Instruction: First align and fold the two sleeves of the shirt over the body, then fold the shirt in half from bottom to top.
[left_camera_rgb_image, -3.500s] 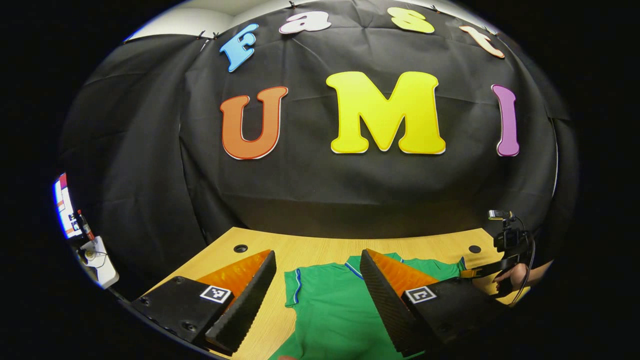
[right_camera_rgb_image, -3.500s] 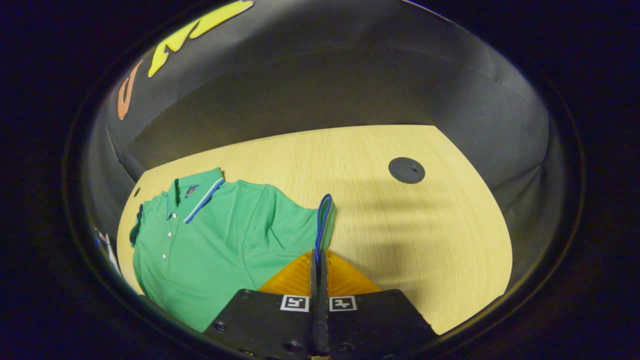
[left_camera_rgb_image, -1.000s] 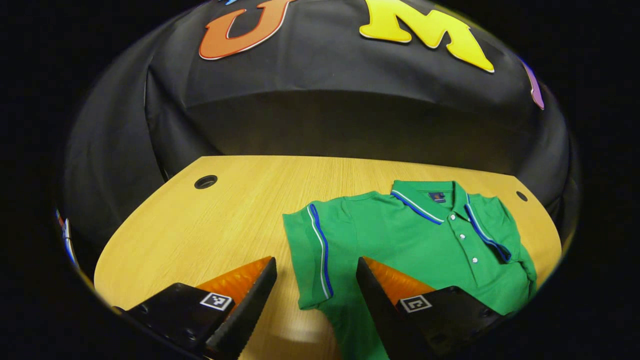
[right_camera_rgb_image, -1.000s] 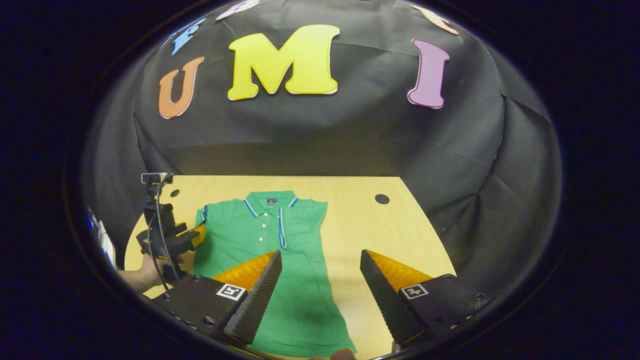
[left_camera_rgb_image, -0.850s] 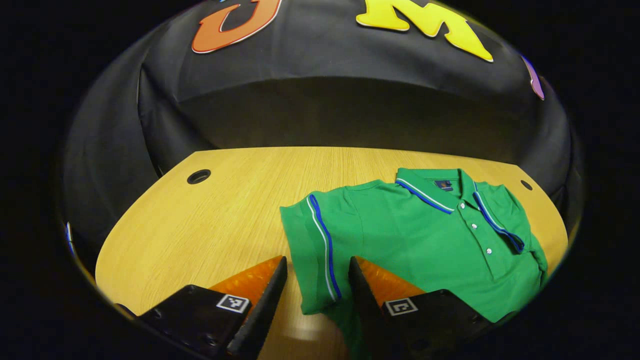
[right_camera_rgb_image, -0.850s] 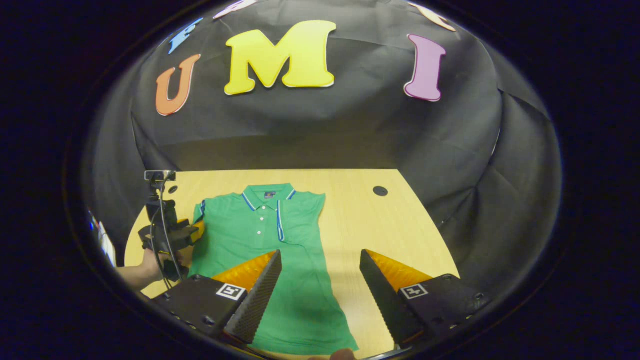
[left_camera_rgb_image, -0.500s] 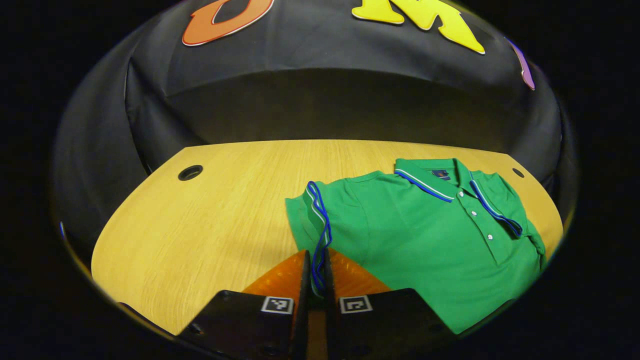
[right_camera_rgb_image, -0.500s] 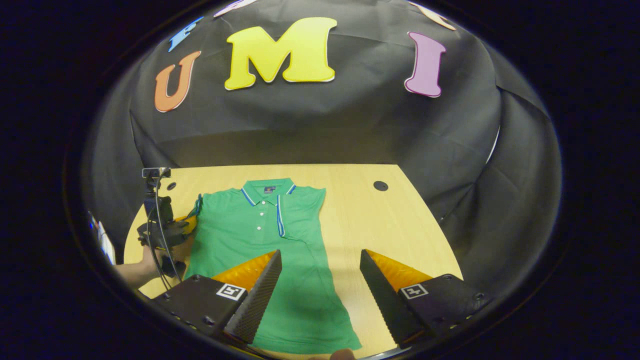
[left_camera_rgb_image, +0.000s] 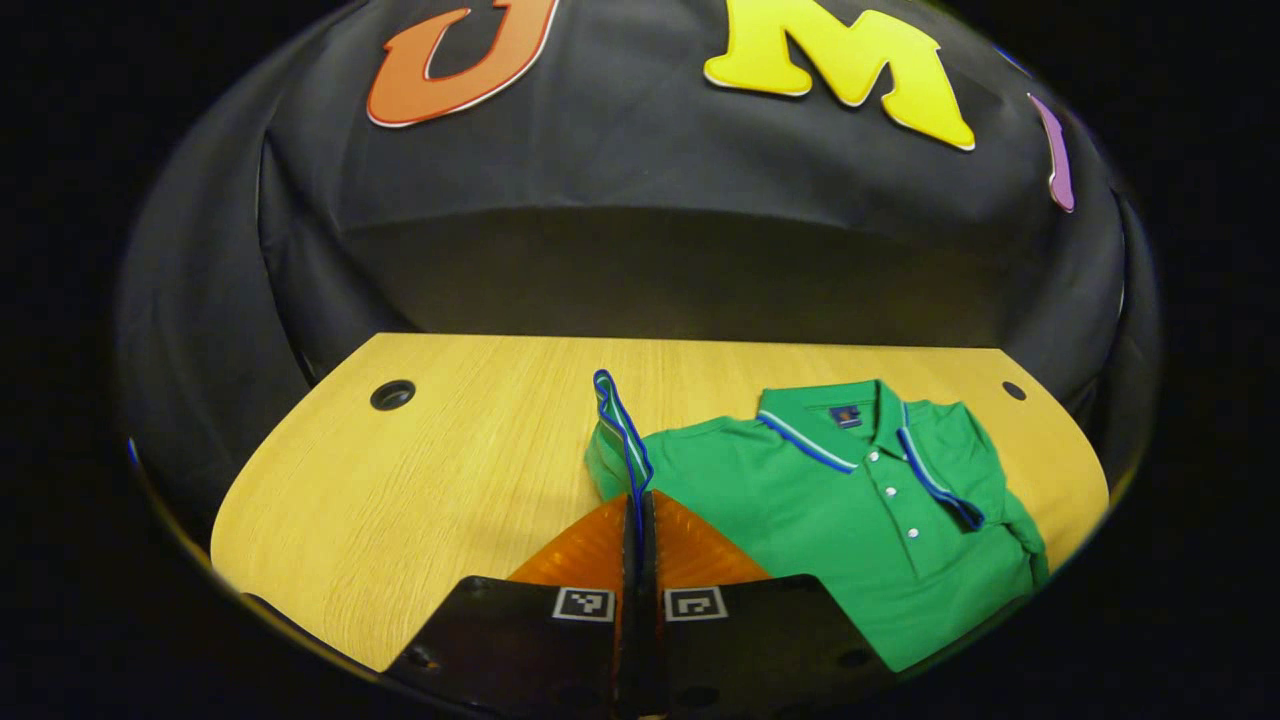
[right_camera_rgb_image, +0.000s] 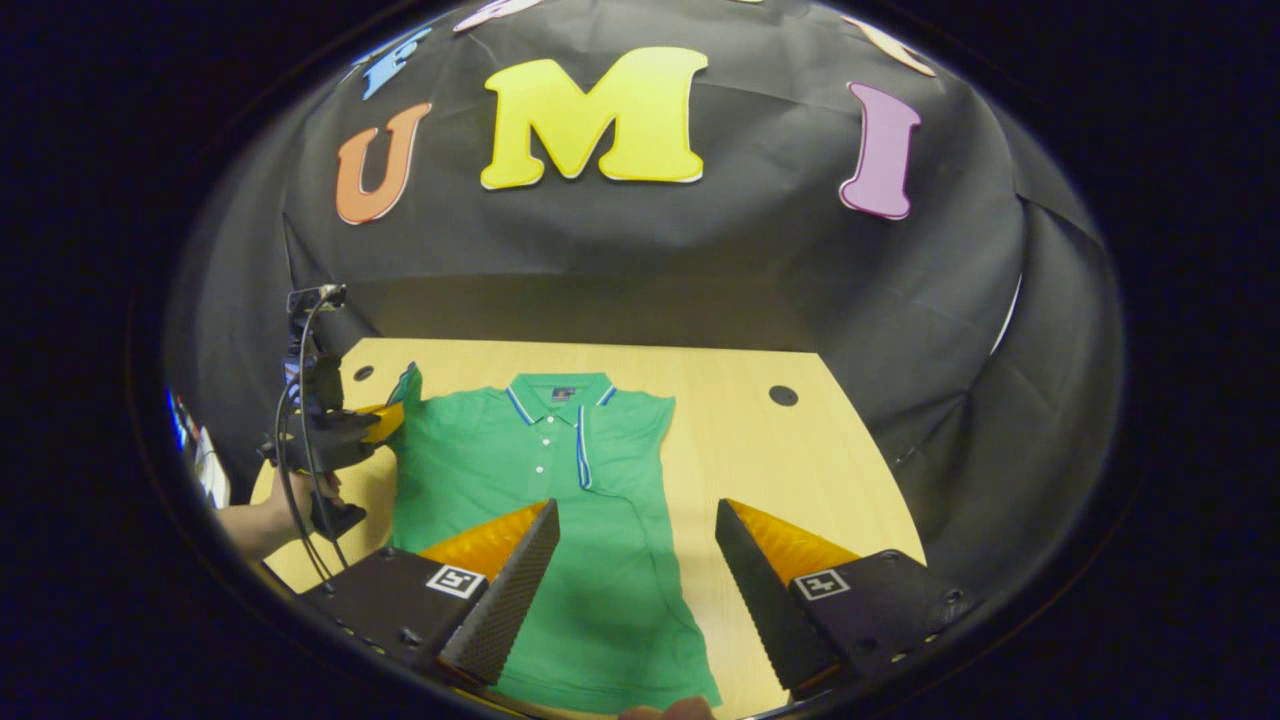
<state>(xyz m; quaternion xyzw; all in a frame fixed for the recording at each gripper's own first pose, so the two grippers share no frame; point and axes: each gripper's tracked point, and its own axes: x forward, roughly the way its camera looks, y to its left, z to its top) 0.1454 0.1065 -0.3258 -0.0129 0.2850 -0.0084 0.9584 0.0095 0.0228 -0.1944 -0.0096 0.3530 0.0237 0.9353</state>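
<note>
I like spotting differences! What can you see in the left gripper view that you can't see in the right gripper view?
Left gripper view alone: its own left gripper up close, jaws shut on the left sleeve, the blue-trimmed cuff lifted off the table.

Right gripper view alone: the right gripper with jaws open over the shirt's lower part, a hand holding the other gripper, and the shirt's bottom hem.

Both: the green shirt with collar and buttons, the wooden table, the raised sleeve, the other sleeve already folded over the body.
</note>
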